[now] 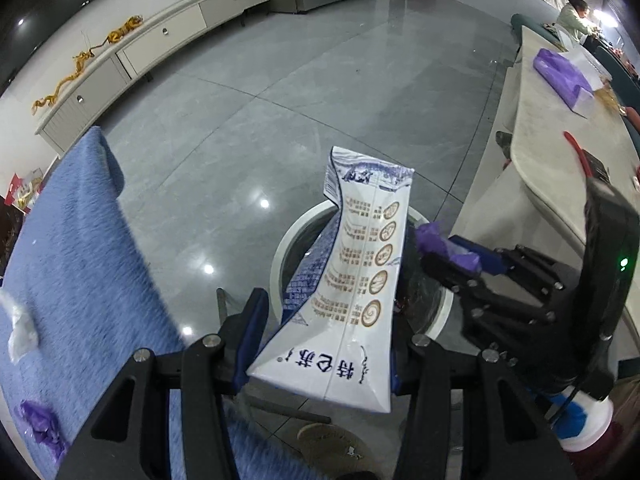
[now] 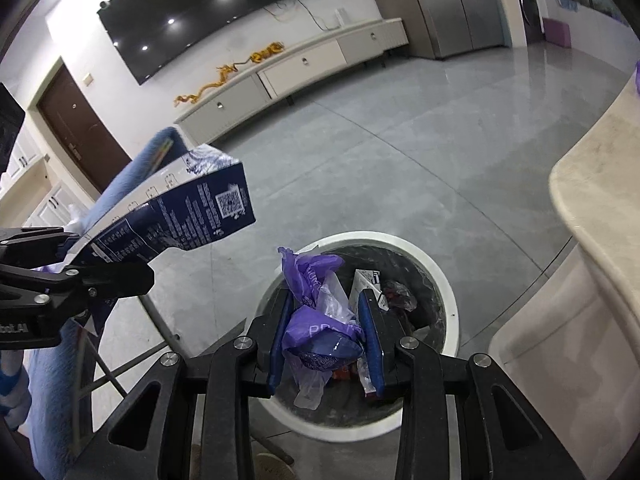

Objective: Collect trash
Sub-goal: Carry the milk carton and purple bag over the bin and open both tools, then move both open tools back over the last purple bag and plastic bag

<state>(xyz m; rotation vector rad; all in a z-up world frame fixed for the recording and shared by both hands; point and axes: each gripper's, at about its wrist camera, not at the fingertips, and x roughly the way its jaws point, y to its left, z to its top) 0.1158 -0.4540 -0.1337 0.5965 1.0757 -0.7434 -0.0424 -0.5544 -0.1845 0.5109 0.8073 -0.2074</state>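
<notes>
My left gripper (image 1: 320, 336) is shut on a flattened white-and-blue milk carton (image 1: 352, 280), which hangs over the round white-rimmed trash bin (image 1: 280, 256) on the floor. The same carton (image 2: 180, 212) and left gripper (image 2: 96, 276) appear at the left of the right wrist view. My right gripper (image 2: 326, 320) is shut on a crumpled purple plastic bag (image 2: 316, 320) directly above the bin (image 2: 444, 280). In the left wrist view the right gripper (image 1: 448, 256) comes in from the right with the purple bag (image 1: 436, 236). Inside the bin lie a small white carton (image 2: 362, 284) and other wrappers.
A blue cloth-covered chair (image 1: 80, 264) stands at the left, with a purple scrap (image 1: 40, 428) and a clear plastic scrap (image 1: 20, 328) on it. A pale marble table (image 1: 560, 140) with a purple tissue pack (image 1: 560, 76) runs along the right. A person sits far back.
</notes>
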